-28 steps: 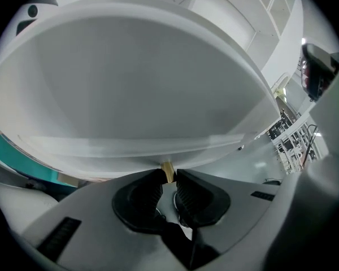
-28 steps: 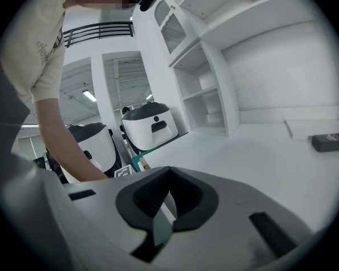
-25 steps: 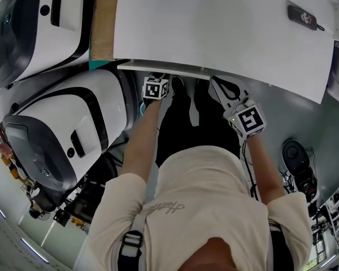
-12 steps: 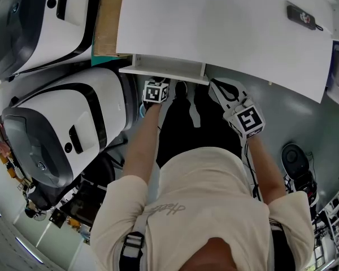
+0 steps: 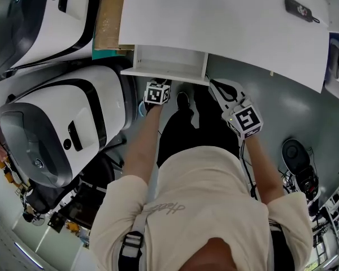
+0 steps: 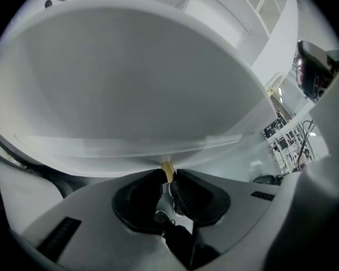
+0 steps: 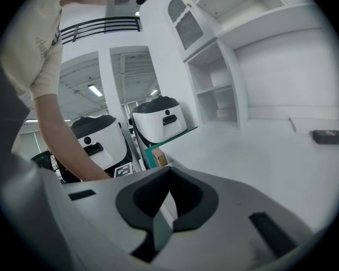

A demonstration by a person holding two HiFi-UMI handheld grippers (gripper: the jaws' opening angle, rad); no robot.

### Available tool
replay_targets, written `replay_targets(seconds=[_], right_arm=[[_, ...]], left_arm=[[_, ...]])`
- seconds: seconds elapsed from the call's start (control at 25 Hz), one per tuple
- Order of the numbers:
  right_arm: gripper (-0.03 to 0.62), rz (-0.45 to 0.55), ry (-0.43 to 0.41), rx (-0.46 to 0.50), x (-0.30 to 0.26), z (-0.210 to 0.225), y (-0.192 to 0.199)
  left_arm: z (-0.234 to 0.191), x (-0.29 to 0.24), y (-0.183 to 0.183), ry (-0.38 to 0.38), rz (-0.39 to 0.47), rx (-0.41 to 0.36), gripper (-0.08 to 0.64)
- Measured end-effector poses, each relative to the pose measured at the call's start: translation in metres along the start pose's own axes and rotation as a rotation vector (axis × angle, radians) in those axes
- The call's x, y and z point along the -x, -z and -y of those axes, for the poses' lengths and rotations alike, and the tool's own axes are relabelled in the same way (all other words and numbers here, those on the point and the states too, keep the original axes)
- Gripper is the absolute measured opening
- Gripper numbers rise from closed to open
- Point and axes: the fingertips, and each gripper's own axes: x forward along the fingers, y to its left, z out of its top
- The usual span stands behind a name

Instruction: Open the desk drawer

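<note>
The shallow white drawer (image 5: 169, 64), partly out from under the white tabletop (image 5: 214, 16), is pinched at its front lip, crosswise just ahead of the left tool (image 6: 168, 174), while the right tool (image 7: 168, 192) is held closed, empty, alongside.

Head view steeply down on desk (image 5: 226, 27); right gripper view shares it, low.
</note>
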Motion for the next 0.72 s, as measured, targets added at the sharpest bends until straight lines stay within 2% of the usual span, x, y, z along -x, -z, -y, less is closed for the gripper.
replay_targets(seconds=[0.32,0.72], right_arm=[[0.002,0.001,0.035,-0.006,0.005,-0.044,0.012],[0.002,0.001,0.106,-0.017,0.02,-0.065,0.022]], left_arm=[[0.004,0.01,0.033,0.023,-0.009,-0.028,0.083],[0.007,0.018,0.047,0.041,-0.018,-0.047,0.08]])
